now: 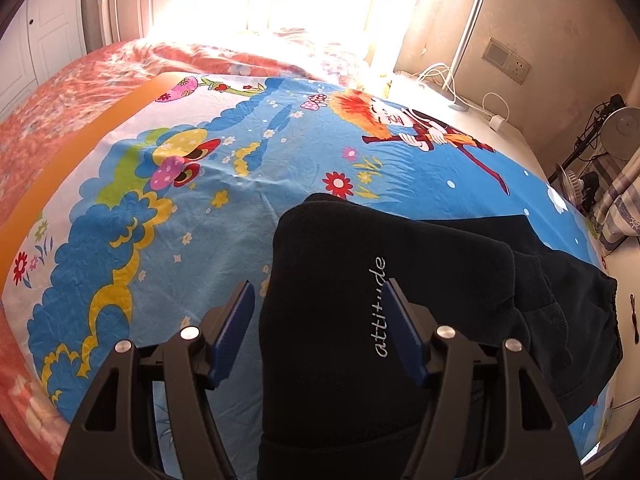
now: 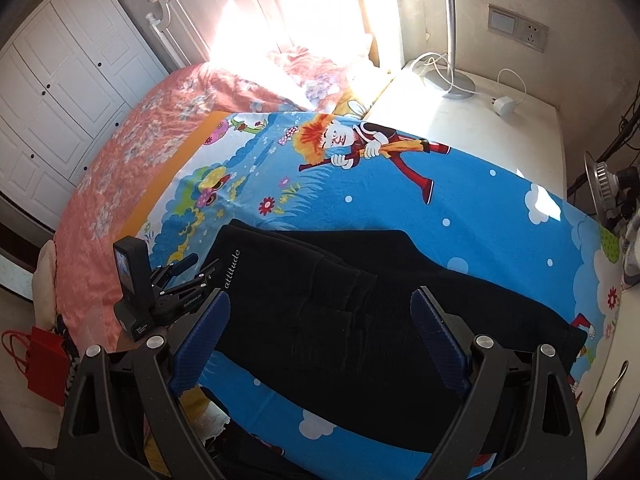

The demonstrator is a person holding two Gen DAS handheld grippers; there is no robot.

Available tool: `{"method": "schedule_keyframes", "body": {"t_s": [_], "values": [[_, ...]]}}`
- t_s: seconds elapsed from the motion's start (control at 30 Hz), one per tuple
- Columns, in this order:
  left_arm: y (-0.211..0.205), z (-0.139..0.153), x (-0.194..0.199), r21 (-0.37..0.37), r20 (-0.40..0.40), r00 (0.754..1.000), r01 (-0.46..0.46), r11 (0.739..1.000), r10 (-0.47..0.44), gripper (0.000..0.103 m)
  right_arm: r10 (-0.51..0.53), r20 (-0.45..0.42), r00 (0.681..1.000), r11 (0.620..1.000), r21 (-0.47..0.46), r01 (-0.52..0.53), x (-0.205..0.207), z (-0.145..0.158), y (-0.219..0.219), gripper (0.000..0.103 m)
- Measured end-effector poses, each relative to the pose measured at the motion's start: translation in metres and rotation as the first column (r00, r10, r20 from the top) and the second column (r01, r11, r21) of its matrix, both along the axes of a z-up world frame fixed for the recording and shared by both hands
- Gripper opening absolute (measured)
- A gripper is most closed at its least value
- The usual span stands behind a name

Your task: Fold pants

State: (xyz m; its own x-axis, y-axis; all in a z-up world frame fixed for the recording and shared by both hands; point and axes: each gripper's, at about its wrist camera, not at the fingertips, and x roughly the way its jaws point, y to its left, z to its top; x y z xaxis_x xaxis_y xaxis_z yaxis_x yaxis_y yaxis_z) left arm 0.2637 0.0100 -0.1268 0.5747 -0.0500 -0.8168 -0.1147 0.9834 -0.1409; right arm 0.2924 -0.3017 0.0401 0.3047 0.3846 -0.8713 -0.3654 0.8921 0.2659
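Observation:
Black pants (image 1: 340, 260) with the white word "attitude" lie folded on a blue cartoon sheet (image 1: 200, 200). My left gripper (image 1: 320, 296) hangs open over their left end. One blue pad is out over the sheet and the other is over the lettering, and neither presses the cloth. In the right wrist view the pants (image 2: 320, 280) stretch to the right across the sheet (image 2: 480, 220), and the left gripper (image 2: 200, 266) sits at their left edge. My right gripper (image 2: 320, 300) is wide open above the middle of the pants, holding nothing.
A pink floral bedspread (image 2: 132, 160) covers the bed beyond the sheet. At the right stands a white bedside unit (image 2: 520, 140) with a lamp base (image 2: 452, 84) and a charger (image 2: 504, 106). A red bag (image 2: 44, 360) is on the floor at the left, near the wardrobe (image 2: 60, 80).

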Motion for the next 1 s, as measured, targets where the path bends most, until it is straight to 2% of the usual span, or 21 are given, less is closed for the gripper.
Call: {"method": "schedule_keyframes", "body": {"t_s": [0.13, 0.2, 0.3, 0.4, 0.47, 0.5, 0.53, 0.63, 0.67, 0.73, 0.77, 0.83, 0.93, 0.97, 1.0], "values": [[-0.006, 0.002, 0.006, 0.015, 0.002, 1.0, 0.03, 0.999, -0.03, 0.066, -0.005, -0.074, 0.997, 1.0, -0.016, 0.003, 0.004, -0.013, -0.007, 0.088], [-0.007, 0.0, 0.009, 0.014, -0.003, 0.999, 0.034, 0.999, -0.034, 0.066, -0.01, -0.061, 0.998, 1.0, -0.015, 0.01, 0.01, -0.011, -0.004, 0.089], [-0.006, -0.004, 0.014, 0.002, -0.007, 0.999, 0.032, 0.999, -0.032, 0.066, -0.031, -0.088, 0.996, 0.999, 0.011, 0.032, 0.02, -0.014, 0.0, 0.089], [-0.006, -0.006, 0.019, 0.004, -0.008, 0.999, 0.053, 0.999, -0.053, 0.065, 0.026, -0.061, 0.998, 0.999, 0.047, -0.023, 0.02, -0.014, 0.023, 0.089], [-0.005, -0.008, 0.029, -0.004, -0.013, 0.997, 0.073, 0.997, -0.073, 0.057, 0.042, -0.053, 0.998, 0.998, 0.047, -0.039, 0.022, -0.036, 0.04, 0.09], [-0.006, -0.01, 0.036, 0.008, -0.02, 0.996, 0.085, 0.996, -0.085, 0.046, 0.02, -0.045, 0.999, 1.0, 0.004, -0.02, 0.023, -0.055, 0.048, 0.09], [-0.007, -0.011, 0.044, 0.035, -0.03, 0.995, 0.095, 0.995, -0.094, 0.043, 0.018, -0.028, 0.999, 1.0, -0.024, -0.018, 0.022, -0.075, 0.056, 0.09], [-0.001, -0.024, 0.069, 0.107, -0.075, 0.991, 0.119, 0.987, -0.112, 0.035, 0.112, 0.024, 0.993, 0.987, -0.122, -0.108, 0.015, -0.139, 0.083, 0.09], [0.009, -0.029, 0.076, 0.09, -0.09, 0.992, 0.099, 0.991, -0.091, 0.036, 0.118, 0.046, 0.992, 0.98, -0.165, -0.109, 0.013, -0.157, 0.087, 0.09], [0.032, -0.03, 0.084, -0.034, -0.098, 0.993, 0.062, 0.997, -0.065, 0.037, 0.095, 0.065, 0.993, 0.965, -0.251, -0.076, 0.014, -0.191, 0.085, 0.09], [0.034, -0.026, 0.086, -0.026, -0.086, 0.995, 0.053, 0.998, -0.055, 0.037, 0.075, 0.054, 0.996, 0.978, -0.199, -0.063, 0.014, -0.201, 0.077, 0.092], [0.031, -0.011, 0.084, 0.063, -0.029, 0.999, 0.037, 0.997, -0.036, 0.033, 0.038, 0.056, 0.998, 0.988, -0.149, -0.029, 0.015, -0.209, 0.065, 0.098], [0.024, -0.002, 0.083, -0.066, 0.01, 0.993, 0.122, 0.99, -0.122, 0.033, 0.032, 0.075, 0.997, 0.991, -0.135, -0.022, 0.015, -0.212, 0.063, 0.098], [0.017, -0.005, 0.086, -0.068, -0.011, 0.988, 0.152, 0.986, -0.153, 0.033, 0.015, 0.072, 0.997, 0.992, -0.125, -0.006, 0.013, -0.215, 0.063, 0.098], [0.012, -0.013, 0.09, -0.03, -0.044, 0.986, 0.157, 0.987, -0.159, 0.035, 0.01, 0.083, 0.997, 0.992, -0.128, 0.0, 0.01, -0.217, 0.064, 0.098]]}}
